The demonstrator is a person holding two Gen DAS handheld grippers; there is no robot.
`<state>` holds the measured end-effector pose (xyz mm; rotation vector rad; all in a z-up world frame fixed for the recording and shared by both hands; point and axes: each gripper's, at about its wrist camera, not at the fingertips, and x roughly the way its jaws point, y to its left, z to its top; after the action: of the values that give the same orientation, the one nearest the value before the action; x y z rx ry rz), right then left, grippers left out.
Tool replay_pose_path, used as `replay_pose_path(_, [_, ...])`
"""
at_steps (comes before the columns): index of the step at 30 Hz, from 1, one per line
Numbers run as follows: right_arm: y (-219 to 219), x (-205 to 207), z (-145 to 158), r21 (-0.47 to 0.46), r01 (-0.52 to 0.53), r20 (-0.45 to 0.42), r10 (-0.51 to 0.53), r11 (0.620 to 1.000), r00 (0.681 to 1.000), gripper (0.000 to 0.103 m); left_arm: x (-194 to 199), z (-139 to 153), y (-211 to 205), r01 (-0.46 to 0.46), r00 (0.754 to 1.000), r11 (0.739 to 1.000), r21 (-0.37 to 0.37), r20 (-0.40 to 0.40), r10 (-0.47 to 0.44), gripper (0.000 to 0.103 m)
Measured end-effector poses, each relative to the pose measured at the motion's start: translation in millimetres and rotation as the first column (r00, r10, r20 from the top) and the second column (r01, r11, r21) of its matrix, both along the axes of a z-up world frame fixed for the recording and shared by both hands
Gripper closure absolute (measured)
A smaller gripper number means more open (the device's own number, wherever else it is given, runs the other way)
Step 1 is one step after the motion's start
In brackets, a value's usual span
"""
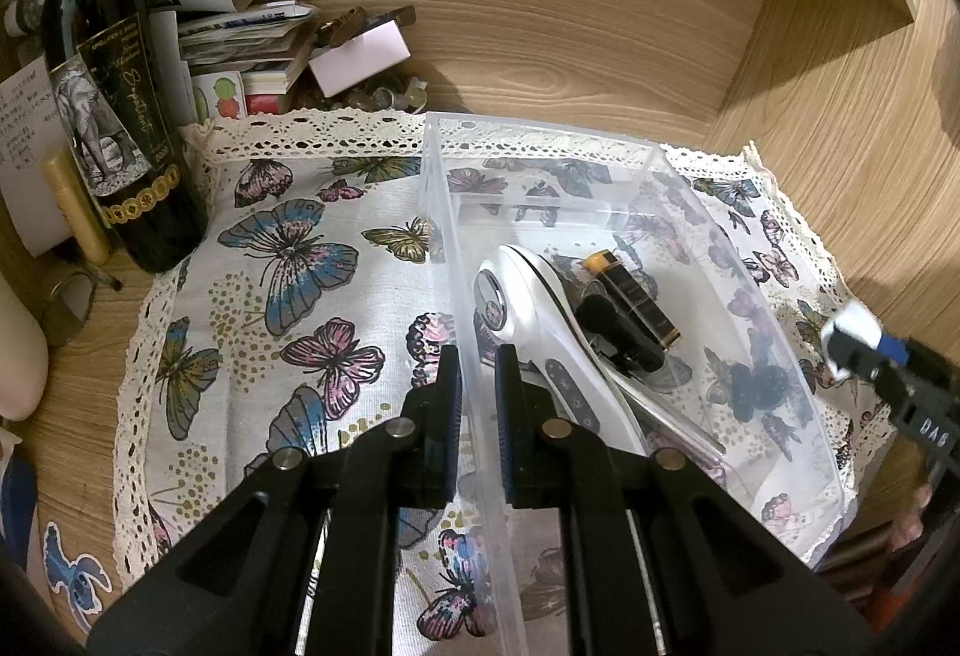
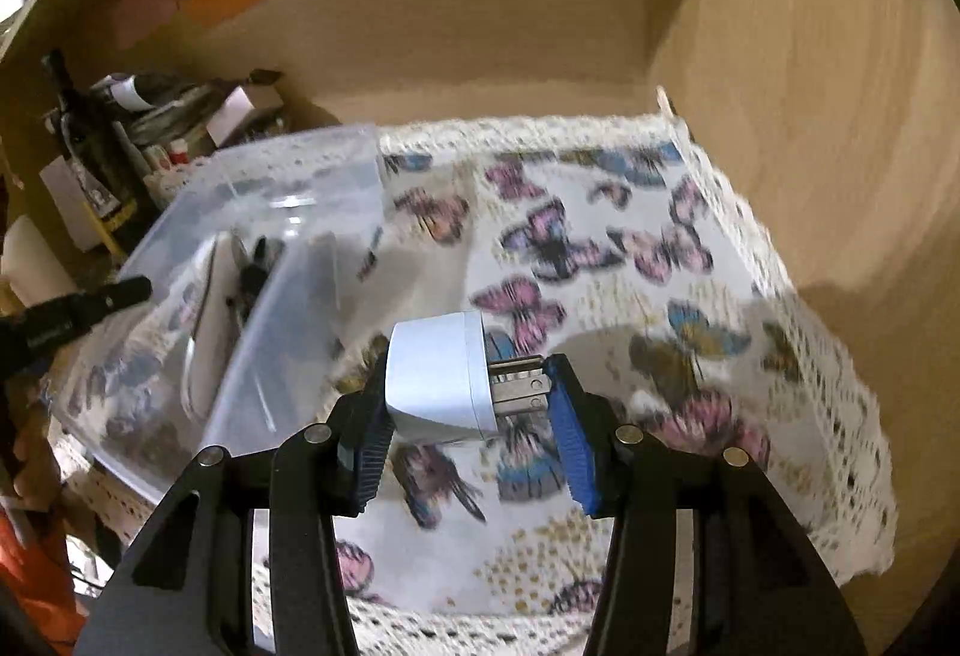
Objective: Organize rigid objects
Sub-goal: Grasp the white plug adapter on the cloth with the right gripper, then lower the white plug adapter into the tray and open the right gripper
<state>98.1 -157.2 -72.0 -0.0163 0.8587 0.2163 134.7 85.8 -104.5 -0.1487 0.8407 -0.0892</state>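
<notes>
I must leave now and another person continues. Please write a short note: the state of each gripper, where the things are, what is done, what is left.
Left gripper: jaws shut on the clear bin wall, holding it on the butterfly cloth.
Right gripper: shut on the white plug adapter, beside the bin.
Done: white handheld device, black tube in the bin.
Left: put the adapter in the bin.

Warm, dim indoor light; hard shadows fall on the wooden back wall (image 1: 600,26). Left wrist view is sharp, right wrist view motion-blurred; both bend strongly toward black corners.
</notes>
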Motion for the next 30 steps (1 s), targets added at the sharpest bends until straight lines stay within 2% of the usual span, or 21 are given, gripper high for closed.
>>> replay_pose_path(7, [28.9,13.9,22.7,-0.016,-0.082,0.076,0.083,0.996,0.994,0.058,0.4,0.1,-0.9,0.004,1.000,1.000,-0.001,0.001,-0.004,0.093])
replay_pose_path(13, [58.0,23.3,32.3,-0.032,-0.171,0.106,0.173,0.985,0.979,0.058,0.6,-0.3,-0.2,0.007,1.000,1.000,-0.005,0.002,-0.007,0.093])
replay_pose_path(19, [89.3,33.1,26.8,-0.070,-0.259,0.076,0.264,0.963,0.961,0.058,0.5,-0.3,-0.1,0.006,1.000,1.000,-0.005,0.003,-0.006,0.093])
replay_pose_path(30, [118.6,31.6,-1.4,-0.119,-0.340,-0.014,0.341,0.933,0.940,0.058,1.4,-0.5,0.9,0.008,1.000,1.000,-0.012,0.004,-0.008,0.093])
